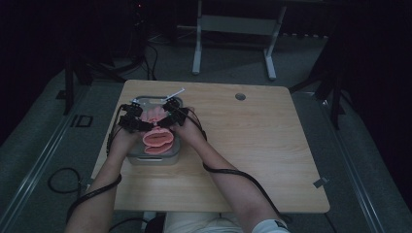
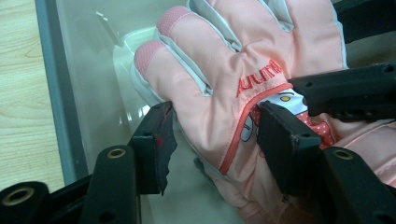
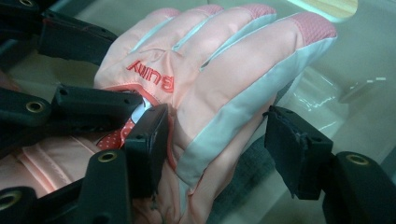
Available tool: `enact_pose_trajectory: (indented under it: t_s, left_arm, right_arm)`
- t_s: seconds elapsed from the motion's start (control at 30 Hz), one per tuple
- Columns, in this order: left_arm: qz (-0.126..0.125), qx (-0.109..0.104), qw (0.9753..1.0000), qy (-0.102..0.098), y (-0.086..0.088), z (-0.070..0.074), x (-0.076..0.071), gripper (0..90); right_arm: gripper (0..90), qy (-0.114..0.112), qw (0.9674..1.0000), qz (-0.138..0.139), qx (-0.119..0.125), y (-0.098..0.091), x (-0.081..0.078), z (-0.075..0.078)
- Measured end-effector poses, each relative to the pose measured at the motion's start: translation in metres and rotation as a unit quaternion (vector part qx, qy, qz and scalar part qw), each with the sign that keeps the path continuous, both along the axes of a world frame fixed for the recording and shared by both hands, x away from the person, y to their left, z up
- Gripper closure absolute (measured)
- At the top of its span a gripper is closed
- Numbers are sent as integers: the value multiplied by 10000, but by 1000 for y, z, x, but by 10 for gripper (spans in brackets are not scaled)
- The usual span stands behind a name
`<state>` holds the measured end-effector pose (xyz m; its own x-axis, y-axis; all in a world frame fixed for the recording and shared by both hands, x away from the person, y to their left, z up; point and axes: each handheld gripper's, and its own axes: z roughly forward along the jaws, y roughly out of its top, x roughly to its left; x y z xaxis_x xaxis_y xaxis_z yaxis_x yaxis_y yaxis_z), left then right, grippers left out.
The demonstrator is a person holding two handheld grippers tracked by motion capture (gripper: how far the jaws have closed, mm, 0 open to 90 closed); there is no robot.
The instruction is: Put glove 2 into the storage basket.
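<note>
Both grippers hung over the clear plastic container (image 1: 171, 156) near the table's (image 1: 252, 145) left edge, where the pink glove (image 1: 157, 136) lay. Left gripper (image 2: 212, 135) stood with jaws spread astride one side of the glove's (image 2: 233, 60) palm, one pad brushing the fabric. Right gripper (image 3: 219, 140) straddled the other side of the glove (image 3: 210, 70), parted, its outer pad clear.

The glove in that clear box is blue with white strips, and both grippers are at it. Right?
Not quite: the glove is pink with white strips, as the left gripper view shows. It does lie in the clear box, with both grippers at it.
</note>
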<state>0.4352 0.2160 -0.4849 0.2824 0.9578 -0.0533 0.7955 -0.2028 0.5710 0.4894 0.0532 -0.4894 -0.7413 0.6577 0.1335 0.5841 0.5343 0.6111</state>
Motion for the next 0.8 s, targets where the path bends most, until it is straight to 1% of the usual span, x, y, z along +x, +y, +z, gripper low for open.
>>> enact_pose_trajectory:
  t_s: [0.1, 0.13, 0.17, 0.23, 0.27, 0.33, 0.37, 0.4, 0.43, 0.47, 0.5, 0.53, 0.57, 0.63, 0.67, 0.7, 0.77, 0.8]
  left_arm:
    - [10, 24, 10000, -19, 0, 0, -1, 459]
    - [26, -45, 10000, -62, 1, 1, -1, 459]
    - [39, -98, 9999, -86, 2, 1, -2, 448]
    - [61, -209, 9996, -163, 4, 3, -3, 437]
    - [70, -267, 9994, -199, 6, 4, -3, 432]
    - [73, -279, 9992, -278, 7, 7, -4, 431]
    - [43, -248, 9990, -365, 7, 9, -5, 431]
    - [52, -267, 9986, -450, 7, 12, -6, 432]
    - [27, -284, 9985, -459, 8, 14, -7, 432]
    - [29, -294, 9984, -490, 8, 15, -8, 432]
    - [26, -351, 9980, -521, 9, 17, -8, 432]
    - [28, -401, 9979, -504, 10, 18, -8, 431]
    - [53, -433, 9976, -544, 11, 20, -9, 431]
    - [45, -429, 9975, -558, 12, 22, -9, 431]
    - [47, -463, 9972, -582, 13, 24, -10, 428]
    - [11, -546, 9968, -592, 13, 24, -10, 423]
    - [3, -542, 9966, -616, 13, 26, -11, 422]
    - [-12, -577, 9962, -655, 13, 28, -12, 400]
  right_arm:
    - [393, -25, 10000, 3, -37, 1, 0, -1]
    - [388, -13, 10000, 17, -37, 1, 1, -1]
    - [397, -7, 10000, 30, 15, -1, 1, 1]
    - [414, -72, 9999, 79, 29, -1, -1, 5]
    - [426, -81, 9999, 56, 72, -2, -1, 8]
    - [432, -99, 9998, 84, 172, -5, -2, 14]
    - [445, -128, 9997, 87, 183, -5, -2, 16]
    - [457, -158, 9996, 92, 221, -6, -3, 19]
    - [456, -142, 9994, 104, 285, -7, -4, 22]
    - [451, -177, 9991, 168, 346, -8, -4, 25]
    - [451, -211, 9990, 170, 355, -9, -5, 27]
    - [449, -191, 9989, 155, 396, -9, -6, 29]
    - [441, -170, 9987, 196, 443, -10, -6, 30]
    - [443, -168, 9984, 205, 508, -11, -8, 34]
    - [438, -145, 9982, 219, 546, -11, -8, 35]
    - [437, -175, 9980, 225, 558, -12, -9, 37]
    - [436, -203, 9979, 232, 564, -12, -10, 39]
    - [427, -223, 9974, 246, 639, -15, -12, 43]
